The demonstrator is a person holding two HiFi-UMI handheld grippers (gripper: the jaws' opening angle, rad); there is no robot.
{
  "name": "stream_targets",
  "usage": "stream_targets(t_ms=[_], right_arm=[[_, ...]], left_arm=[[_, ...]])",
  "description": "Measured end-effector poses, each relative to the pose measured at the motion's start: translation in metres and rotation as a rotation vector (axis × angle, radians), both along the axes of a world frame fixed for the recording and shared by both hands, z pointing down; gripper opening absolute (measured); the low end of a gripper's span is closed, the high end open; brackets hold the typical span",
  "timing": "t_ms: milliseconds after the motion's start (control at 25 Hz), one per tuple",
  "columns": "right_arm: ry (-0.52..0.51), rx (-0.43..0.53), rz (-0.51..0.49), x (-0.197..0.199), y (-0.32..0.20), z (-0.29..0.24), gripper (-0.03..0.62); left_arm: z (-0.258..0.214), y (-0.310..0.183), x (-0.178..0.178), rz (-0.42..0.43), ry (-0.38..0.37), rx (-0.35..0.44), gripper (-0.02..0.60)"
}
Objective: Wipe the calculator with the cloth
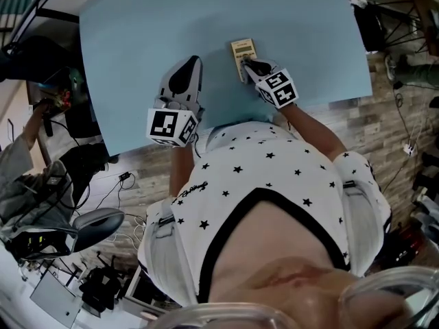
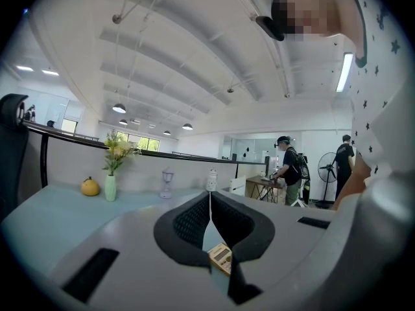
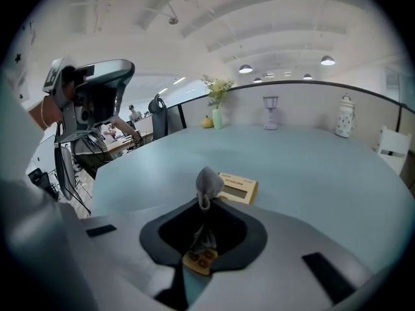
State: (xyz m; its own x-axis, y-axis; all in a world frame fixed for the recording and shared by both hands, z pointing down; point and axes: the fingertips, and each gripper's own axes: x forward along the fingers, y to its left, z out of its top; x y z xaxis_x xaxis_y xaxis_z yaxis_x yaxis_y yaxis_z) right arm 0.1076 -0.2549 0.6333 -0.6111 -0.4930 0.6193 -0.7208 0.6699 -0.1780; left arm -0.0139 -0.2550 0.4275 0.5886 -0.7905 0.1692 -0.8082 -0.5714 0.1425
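Observation:
A small beige calculator (image 1: 243,55) lies flat on the light blue table (image 1: 137,40). My right gripper (image 1: 247,65) is over its near end, shut on a bunched grey cloth (image 3: 207,183). In the right gripper view the cloth sticks up between the jaws, the calculator's display end (image 3: 238,188) shows just past it, and its buttons (image 3: 200,259) show under the jaws. My left gripper (image 1: 195,62) hangs left of the calculator, shut and holding nothing. In the left gripper view (image 2: 209,198) the calculator (image 2: 222,258) shows low between the jaws.
A yellow gourd (image 2: 90,186) and a vase of flowers (image 2: 111,185) stand at the table's far edge, with a small lamp (image 2: 167,182) and a white jar (image 2: 211,181) further along. Chairs, cables and gear (image 1: 62,204) crowd the floor at left. People stand far behind.

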Motion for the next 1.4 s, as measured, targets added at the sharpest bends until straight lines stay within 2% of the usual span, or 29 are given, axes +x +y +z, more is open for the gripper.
stream_targets(t_ms=[400, 640, 960, 1160, 1400], right_arm=[[0.013, -0.014, 0.134, 0.05, -0.002, 0.004, 0.038], [0.018, -0.019, 0.142, 0.056, 0.002, 0.008, 0.038], [0.018, -0.02, 0.137, 0.057, -0.001, 0.009, 0.038], [-0.048, 0.018, 0.206, 0.068, -0.023, -0.012, 0.038], [-0.226, 0.138, 0.281, 0.072, -0.058, -0.086, 0.038]], left_arm=[[-0.002, -0.001, 0.02, 0.061, -0.009, 0.005, 0.031], [0.001, -0.003, 0.029, 0.081, -0.01, 0.001, 0.031], [0.001, -0.003, 0.027, 0.067, -0.012, -0.001, 0.031], [-0.001, -0.004, 0.025, 0.058, -0.013, 0.006, 0.031], [-0.006, -0.004, 0.02, 0.047, -0.021, 0.019, 0.031]])
